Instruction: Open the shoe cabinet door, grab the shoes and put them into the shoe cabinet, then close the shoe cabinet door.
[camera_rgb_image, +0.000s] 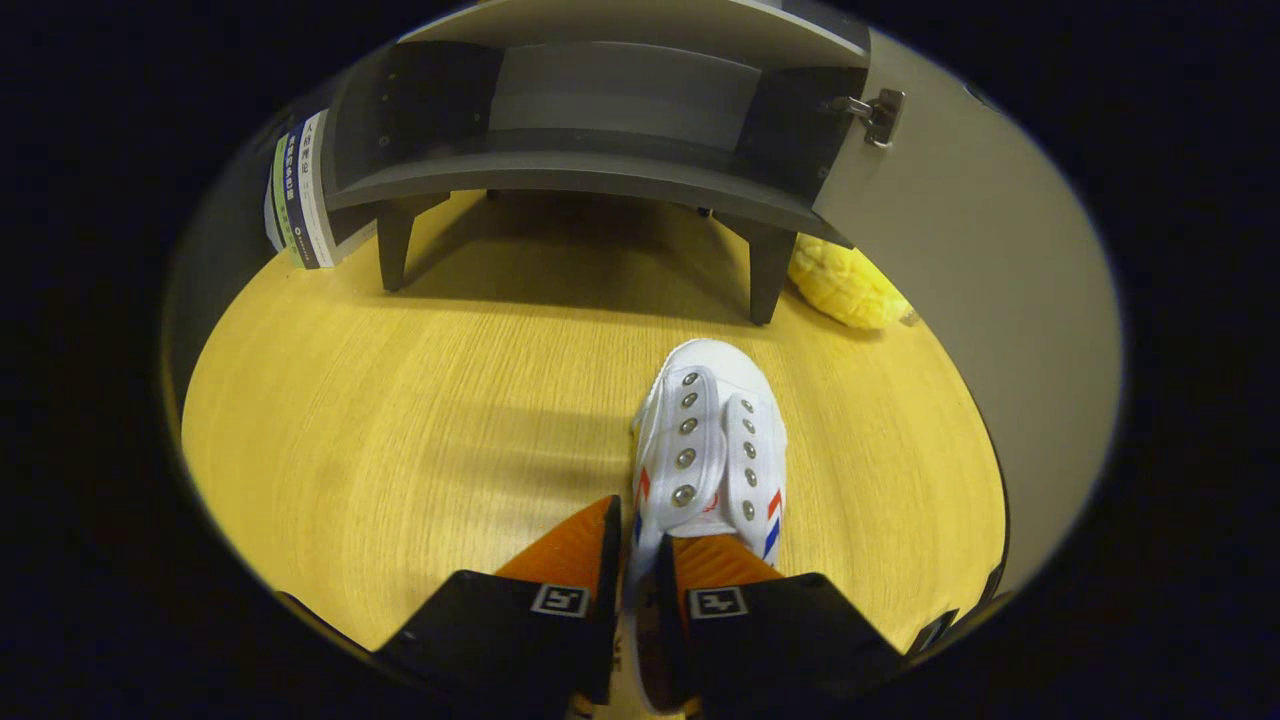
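Note:
A white shoe (712, 440) with metal eyelets and red and blue stripes points away from me over the wooden floor (420, 420). My gripper (640, 540) is shut on the shoe's heel-side edge, one finger outside it and one inside its opening. Beyond the shoe stands the dark shoe cabinet (600, 130) on short legs, its inside shelf bare. Its door (960, 300) is swung open to the right, with a metal hinge (878, 112) at the cabinet's corner.
A yellow plush thing (845, 285) lies on the floor between the cabinet's right leg and the open door. Some books (298, 195) stand against the cabinet's left side. Bare floor stretches between the shoe and the cabinet.

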